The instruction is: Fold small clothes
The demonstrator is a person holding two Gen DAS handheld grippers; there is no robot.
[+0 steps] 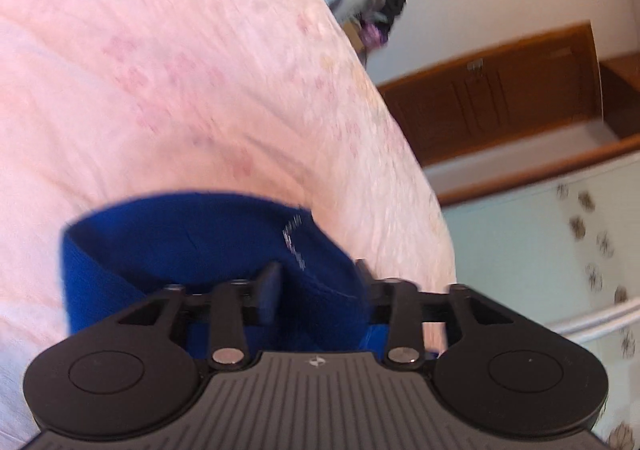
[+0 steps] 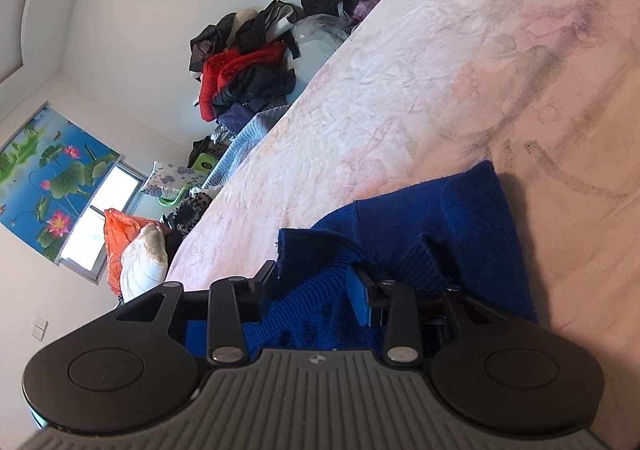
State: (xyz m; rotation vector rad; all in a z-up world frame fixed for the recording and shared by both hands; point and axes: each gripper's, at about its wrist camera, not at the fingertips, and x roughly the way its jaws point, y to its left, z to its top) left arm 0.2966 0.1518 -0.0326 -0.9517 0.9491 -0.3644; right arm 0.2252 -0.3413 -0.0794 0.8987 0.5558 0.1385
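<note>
A blue knitted garment (image 2: 440, 226) is seen lying on the bed (image 2: 400, 69), its fabric bunched between both sets of fingers. In the left wrist view, the left gripper (image 1: 316, 282) is held partly open with cloth (image 1: 200, 242) filling the gap; a firm pinch cannot be confirmed. The right gripper (image 2: 312, 282) is likewise parted around a ribbed fold. The knit is judged soft, light and floppy, likely to sag and stretch, so it is best taken at the ribbed hem or corners.
</note>
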